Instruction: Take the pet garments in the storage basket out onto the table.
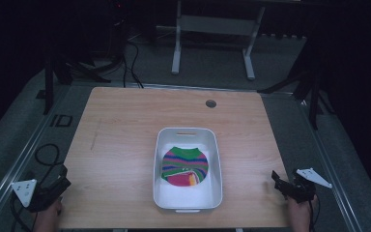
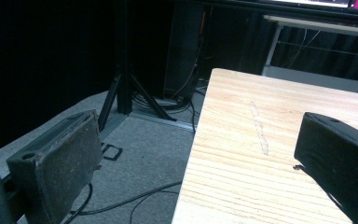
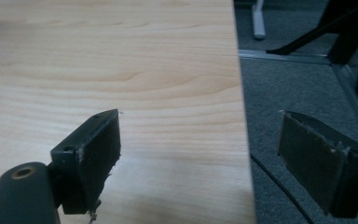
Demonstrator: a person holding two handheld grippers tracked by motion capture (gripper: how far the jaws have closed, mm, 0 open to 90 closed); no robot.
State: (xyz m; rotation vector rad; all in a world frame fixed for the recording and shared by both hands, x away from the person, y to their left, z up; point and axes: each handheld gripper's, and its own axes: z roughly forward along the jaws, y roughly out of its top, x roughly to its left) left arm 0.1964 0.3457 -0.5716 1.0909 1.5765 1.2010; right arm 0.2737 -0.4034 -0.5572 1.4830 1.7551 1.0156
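The wooden table (image 1: 121, 145) carries a white bin (image 1: 212, 159) at its middle, and a striped cloth (image 1: 184, 165) is seen folded inside it — the putting-away is judged done, or nothing yet begun. The left gripper (image 1: 60, 186) and right gripper (image 1: 276, 180) are held at the near corners, jaws apart and empty. The bin is given by the high view; the table's edges by the gripper views.

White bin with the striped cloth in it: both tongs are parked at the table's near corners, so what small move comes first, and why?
Probably bring the right tongs inward toward the white bin, over the striped cloth. Its jaws stand open with nothing between them, and it sits at the table edge, well apart from the bin. The left tongs are equally open and idle, so either could lead.
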